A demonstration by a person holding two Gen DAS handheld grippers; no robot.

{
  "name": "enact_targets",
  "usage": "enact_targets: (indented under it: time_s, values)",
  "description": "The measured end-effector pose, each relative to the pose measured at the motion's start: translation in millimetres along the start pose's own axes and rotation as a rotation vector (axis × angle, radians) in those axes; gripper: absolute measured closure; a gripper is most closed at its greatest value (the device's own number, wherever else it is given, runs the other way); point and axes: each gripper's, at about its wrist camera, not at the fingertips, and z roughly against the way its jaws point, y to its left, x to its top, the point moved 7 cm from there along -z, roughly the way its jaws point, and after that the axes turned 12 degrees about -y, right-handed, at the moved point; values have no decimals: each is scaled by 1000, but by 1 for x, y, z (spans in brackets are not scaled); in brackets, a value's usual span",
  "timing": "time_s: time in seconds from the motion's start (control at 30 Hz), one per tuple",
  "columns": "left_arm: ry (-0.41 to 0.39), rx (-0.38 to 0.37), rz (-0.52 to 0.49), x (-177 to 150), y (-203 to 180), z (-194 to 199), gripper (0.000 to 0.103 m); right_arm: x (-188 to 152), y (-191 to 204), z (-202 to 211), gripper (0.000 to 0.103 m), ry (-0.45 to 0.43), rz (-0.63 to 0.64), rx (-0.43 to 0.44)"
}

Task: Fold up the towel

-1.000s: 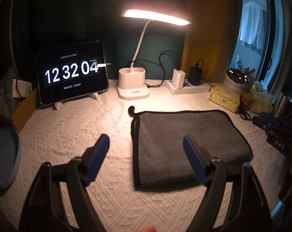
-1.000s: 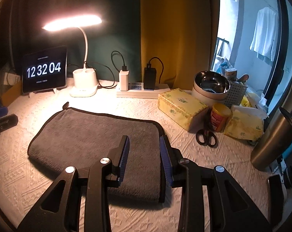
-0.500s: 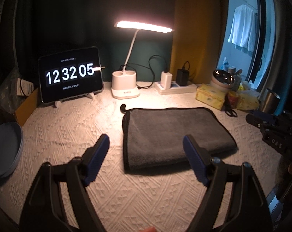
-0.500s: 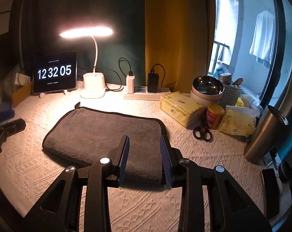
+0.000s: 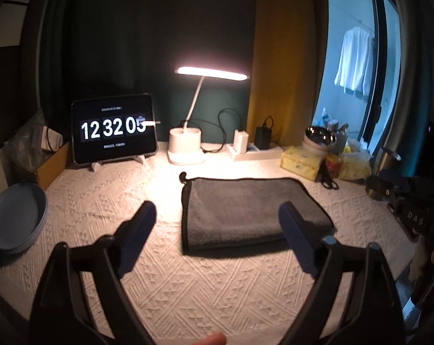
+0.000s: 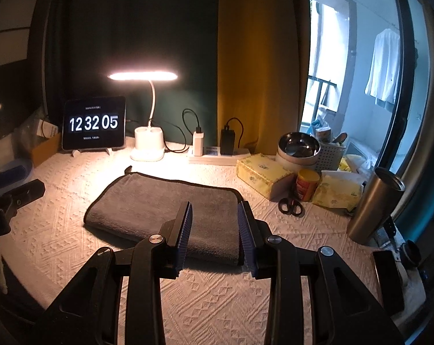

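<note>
The dark grey terry towel with black edging [image 5: 250, 208] [image 6: 171, 215] lies folded into a flat rectangle on the desk's cream knitted cover [image 5: 188, 284] [image 6: 217, 302], a small hanging loop curling from its far corner. It sits just ahead of both tools, touching neither. The left hand-held gripper [image 5: 217, 238] hangs above the cover with its blue-padded fingers [image 5: 136, 235] spread wide, released, the towel showing in the gap between them. The right hand-held gripper [image 6: 214, 235] is also released, its ribbed blue pads [image 6: 185, 238] parted over the towel's near right end, nothing between them.

Beyond the towel, ahead of the left hand-held gripper, a lit white desk lamp [image 5: 188, 149] [image 6: 148, 143] stands beside a black tablet clock [image 5: 113, 129] [image 6: 93, 123]. Left of that gripper rests a blue-grey round dish [image 5: 15, 215]. Right of the right hand-held gripper are a yellow tissue box [image 6: 260, 178], black scissors [image 6: 290, 205] and a steel tumbler [image 6: 375, 204].
</note>
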Motion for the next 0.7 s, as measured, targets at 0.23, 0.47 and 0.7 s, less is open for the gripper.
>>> enact_targets:
  time_s: [0.23, 0.47, 0.7]
  values:
    - [-79, 6, -14, 8, -5, 29, 7, 4, 4, 25, 68, -40, -11, 0]
    - [-151, 54, -20, 14, -3, 53, 7, 4, 8, 48, 66, -91, -25, 3]
    - [-244, 59, -42, 19, -6, 79, 7, 3, 11, 73, 56, -142, -7, -11]
